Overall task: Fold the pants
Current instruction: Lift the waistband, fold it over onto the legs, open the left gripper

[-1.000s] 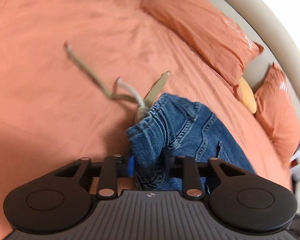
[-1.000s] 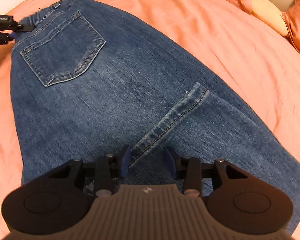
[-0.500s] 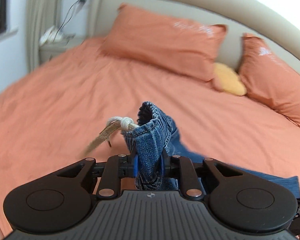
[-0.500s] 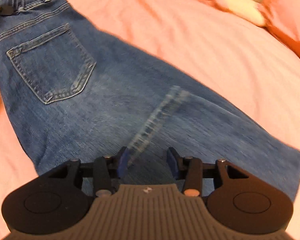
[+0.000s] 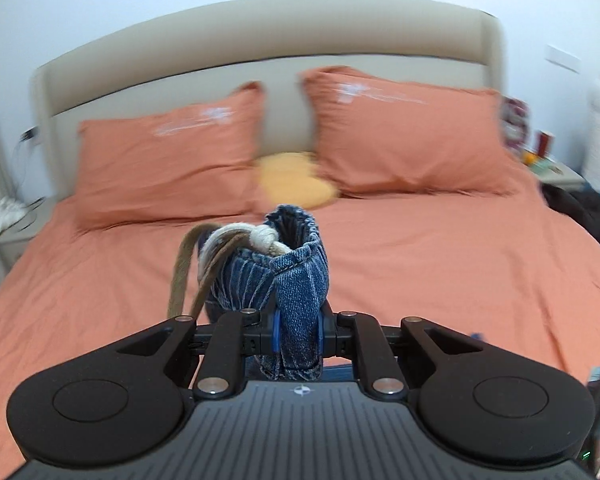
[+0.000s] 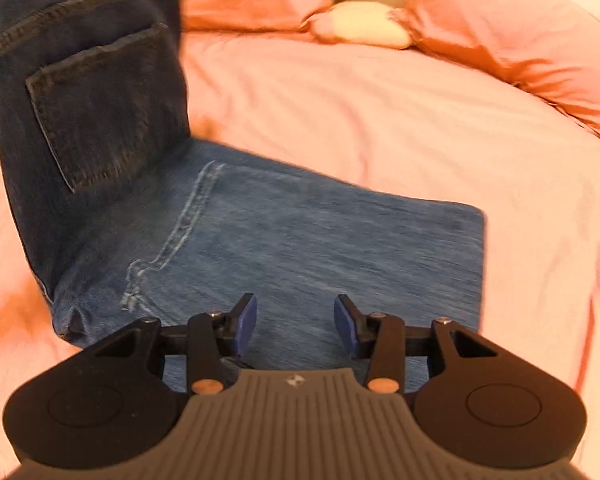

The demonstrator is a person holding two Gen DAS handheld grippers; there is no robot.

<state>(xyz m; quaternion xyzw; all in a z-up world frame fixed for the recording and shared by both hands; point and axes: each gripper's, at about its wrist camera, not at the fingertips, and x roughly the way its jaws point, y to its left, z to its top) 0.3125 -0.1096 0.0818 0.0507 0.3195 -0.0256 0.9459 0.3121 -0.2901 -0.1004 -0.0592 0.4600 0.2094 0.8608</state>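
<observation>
Left gripper point(image 5: 297, 330) pinching jeans point(image 5: 300, 280) waistband, jaws just closing tighter.
Right gripper point(image 6: 296, 322) hovering over denim, jaws parted, gripping nothing.

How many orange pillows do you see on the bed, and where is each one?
2. One orange pillow leans on the headboard at the left, the other orange pillow at the right. A small yellow cushion lies between them. More may be out of view.
</observation>
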